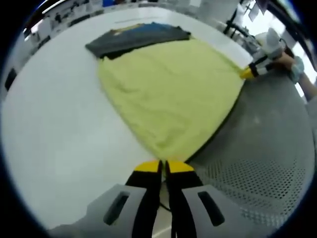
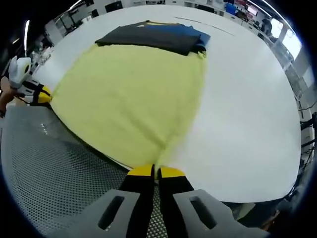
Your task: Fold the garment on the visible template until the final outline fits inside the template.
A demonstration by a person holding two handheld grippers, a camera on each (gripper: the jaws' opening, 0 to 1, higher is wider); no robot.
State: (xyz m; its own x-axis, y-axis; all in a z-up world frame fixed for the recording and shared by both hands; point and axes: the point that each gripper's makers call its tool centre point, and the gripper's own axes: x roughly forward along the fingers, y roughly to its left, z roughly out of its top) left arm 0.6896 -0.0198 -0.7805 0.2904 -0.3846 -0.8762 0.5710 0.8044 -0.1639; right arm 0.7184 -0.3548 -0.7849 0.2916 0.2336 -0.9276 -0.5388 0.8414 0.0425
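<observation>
Dark folded clothes (image 1: pixel 136 37) apparently touch the yellow garment's (image 1: pixel 171 94) far edge

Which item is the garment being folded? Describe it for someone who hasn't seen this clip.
On the white table, beside the grey perforated mat, lies a wide yellow-green cloth, each claw pinching a corner. Unlike the dark folded clothes at its far edge, it is pale, bright and spread flat.
</observation>
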